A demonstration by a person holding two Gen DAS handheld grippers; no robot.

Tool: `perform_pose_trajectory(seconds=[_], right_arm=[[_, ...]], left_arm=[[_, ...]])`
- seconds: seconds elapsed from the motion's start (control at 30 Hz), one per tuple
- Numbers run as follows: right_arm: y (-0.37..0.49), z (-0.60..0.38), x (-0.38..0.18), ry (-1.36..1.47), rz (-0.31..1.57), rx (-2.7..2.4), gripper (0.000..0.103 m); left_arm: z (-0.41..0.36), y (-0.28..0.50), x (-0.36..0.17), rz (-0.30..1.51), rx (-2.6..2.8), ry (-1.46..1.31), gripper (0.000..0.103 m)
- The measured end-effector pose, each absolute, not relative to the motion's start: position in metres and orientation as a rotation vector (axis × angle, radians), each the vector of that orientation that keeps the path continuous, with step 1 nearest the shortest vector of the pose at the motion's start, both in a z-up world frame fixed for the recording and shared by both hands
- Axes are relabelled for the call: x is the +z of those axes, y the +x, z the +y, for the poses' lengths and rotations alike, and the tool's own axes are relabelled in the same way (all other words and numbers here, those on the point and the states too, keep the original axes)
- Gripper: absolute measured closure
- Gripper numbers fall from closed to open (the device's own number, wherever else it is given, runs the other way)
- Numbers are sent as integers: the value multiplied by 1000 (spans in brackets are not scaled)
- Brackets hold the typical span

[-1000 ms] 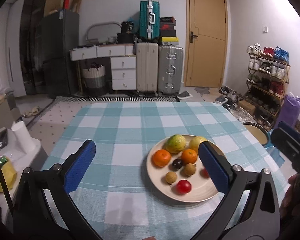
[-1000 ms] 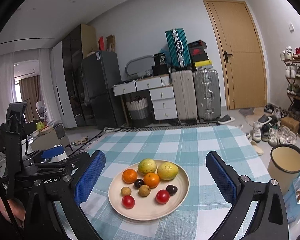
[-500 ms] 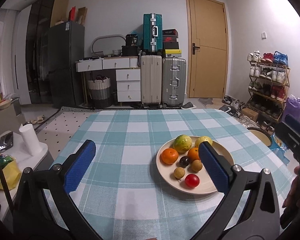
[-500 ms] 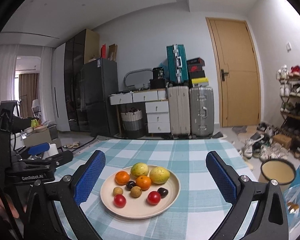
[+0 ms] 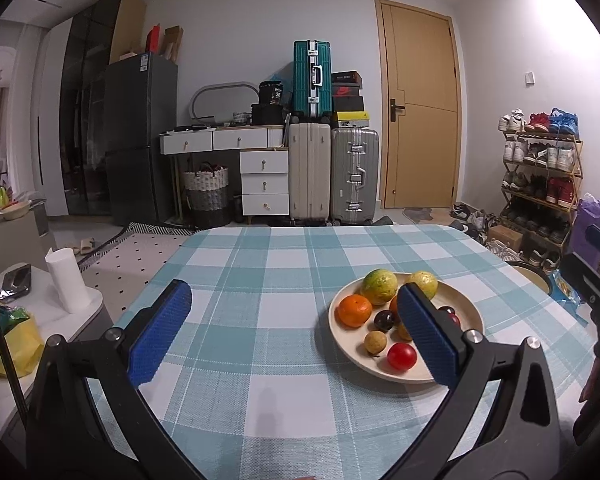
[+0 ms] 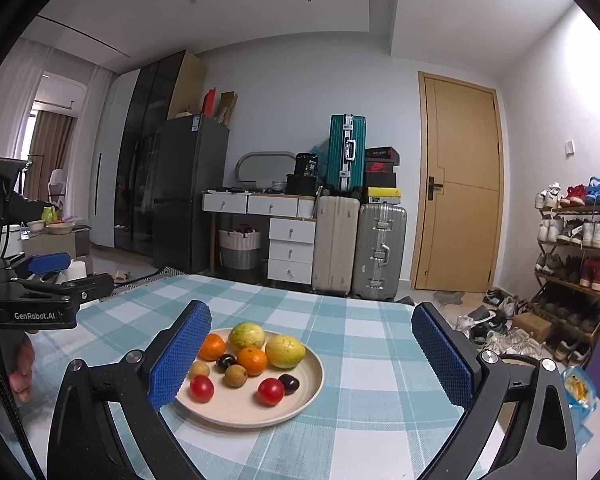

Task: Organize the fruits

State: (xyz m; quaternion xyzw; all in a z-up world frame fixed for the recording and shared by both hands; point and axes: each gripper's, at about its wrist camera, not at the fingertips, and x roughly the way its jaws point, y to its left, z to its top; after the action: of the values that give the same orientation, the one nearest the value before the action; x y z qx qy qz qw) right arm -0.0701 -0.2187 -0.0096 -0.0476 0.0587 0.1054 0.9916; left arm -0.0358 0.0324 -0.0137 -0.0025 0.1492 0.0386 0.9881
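Note:
A cream plate [image 5: 472,312] [image 6: 308,388] sits on a teal checked tablecloth [image 5: 268,280]. It holds two yellow-green fruits [image 6: 246,335], two oranges [image 5: 354,310], two red tomatoes [image 6: 271,391], two dark plums [image 6: 289,383] and two small brown fruits [image 6: 235,375]. My left gripper [image 5: 296,332] is open and empty, above the cloth to the plate's left; its right pad hides part of the plate. My right gripper [image 6: 312,364] is open and empty, near the plate's front.
Suitcases [image 5: 312,172], white drawers [image 5: 264,182] and a door [image 5: 420,108] stand behind the table. A shoe rack [image 5: 540,184] is at the right. A bin [image 6: 516,360] stands by the table's right edge. A side table with a paper roll [image 5: 66,280] is at the left.
Both grippers have tilted up and pulled back, so the plate sits lower and nearer in both views. Both stay open and nothing was grasped.

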Motion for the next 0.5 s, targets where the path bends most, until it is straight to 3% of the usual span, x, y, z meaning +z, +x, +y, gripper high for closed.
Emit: perform_pose_trajectory(seconds=[0.5], right_arm=[[-57, -225, -26, -52, 196, 238, 0]], left_arm=[[35, -18, -45, 301, 90, -4, 0]])
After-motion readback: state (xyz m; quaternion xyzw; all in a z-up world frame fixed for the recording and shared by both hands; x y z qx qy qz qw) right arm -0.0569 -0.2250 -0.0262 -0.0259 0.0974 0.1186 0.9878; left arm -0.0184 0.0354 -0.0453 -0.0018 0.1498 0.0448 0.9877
